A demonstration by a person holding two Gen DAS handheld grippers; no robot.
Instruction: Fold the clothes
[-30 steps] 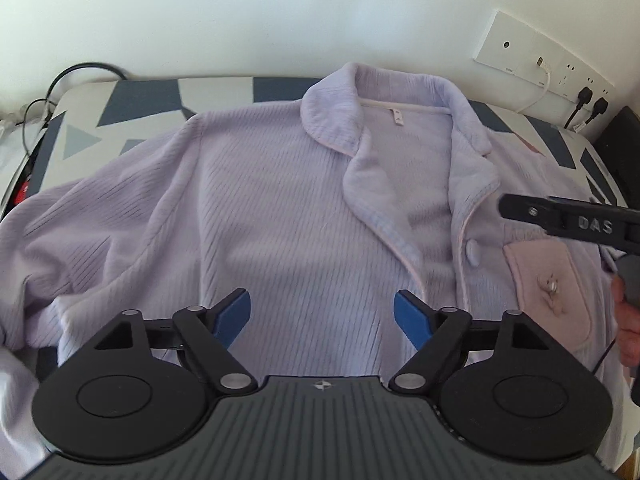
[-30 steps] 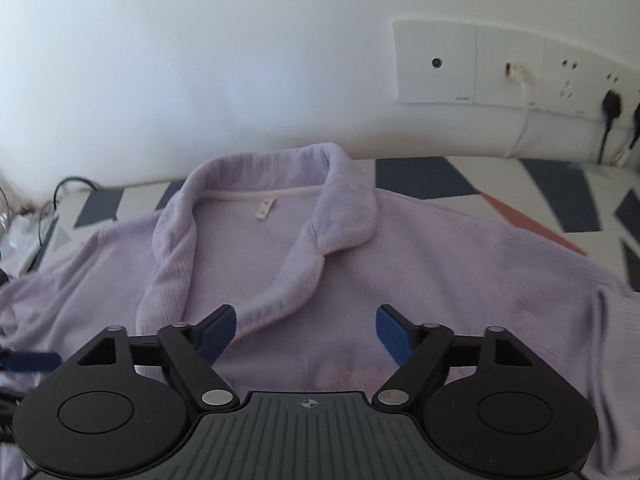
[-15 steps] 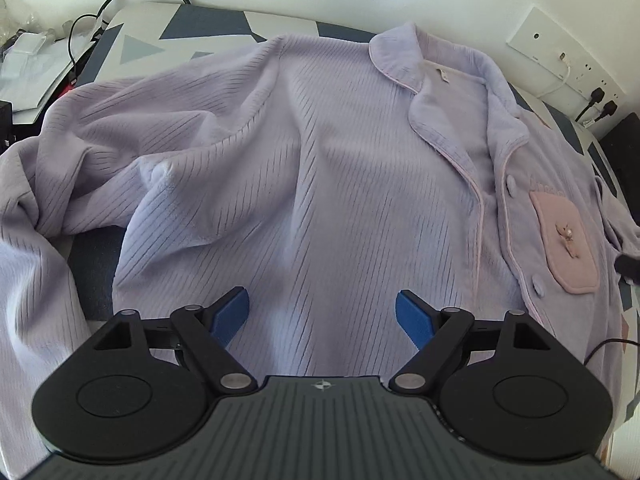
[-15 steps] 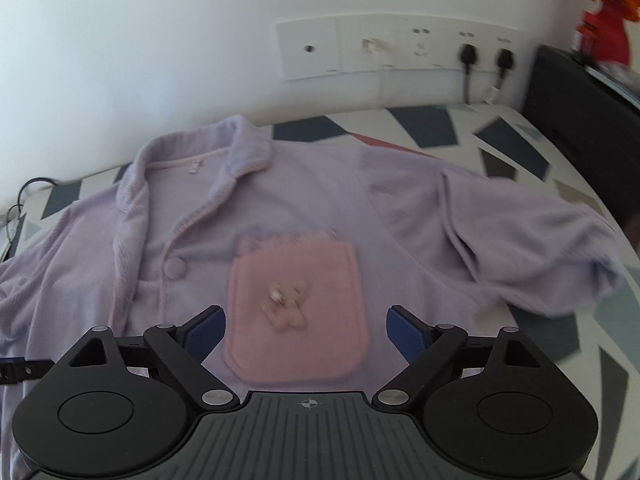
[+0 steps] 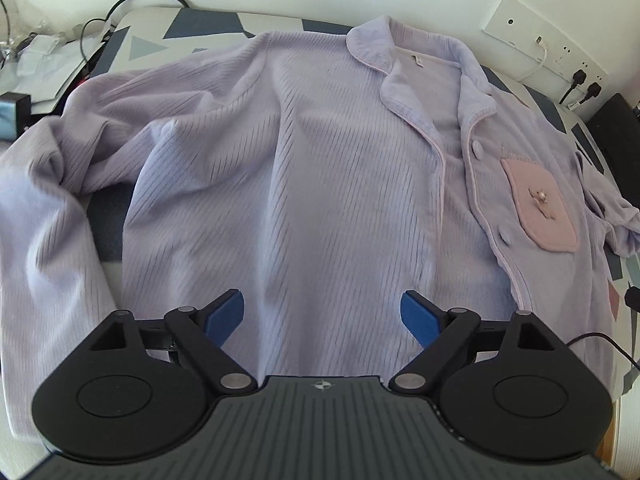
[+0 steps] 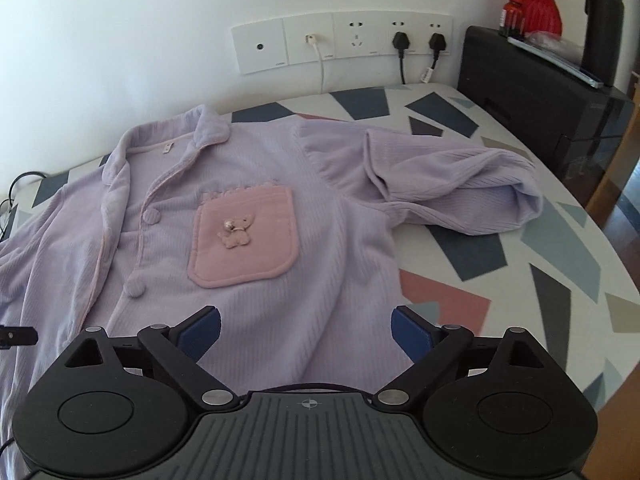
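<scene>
Left wrist view first. Spread front side up on a patterned bedcover point(image 5: 192, 28), the lilac pajama top point(image 5: 320, 184) fills most of the frame; its lower hem is hidden behind the tool body, and the sleeve at the picture's left point(image 5: 44, 216) runs out of the frame edge. One pink chest pocket point(image 5: 540, 212) shows, bearing a small ornament too small to identify. Two fabric buttons point(image 5: 477, 148) are visible on the placket. A wall socket panel point(image 5: 544, 44) carries two black plugs and one white cable; the clutter at the upper left is hard to make out. The left gripper point(image 5: 322, 316) hangs over the garment's lower front with its two blue pads point(image 5: 226, 314) far apart and spreading further; only cloth below lies between them, and whether they touch it cannot be told.

Right wrist view. Again the pajama top point(image 6: 320, 280) lies flat, collar toward the wall, with one sleeve point(image 6: 460, 200) bunched toward the picture's right. One pocket point(image 6: 244, 236), two buttons point(image 6: 150, 216), one socket panel point(image 6: 340, 42) and a black cabinet point(image 6: 532, 92) with one red vase point(image 6: 542, 10) appear; the hem is again cut off. The right gripper point(image 6: 306, 336) stands wide, jaws widening, gripping nothing.
</scene>
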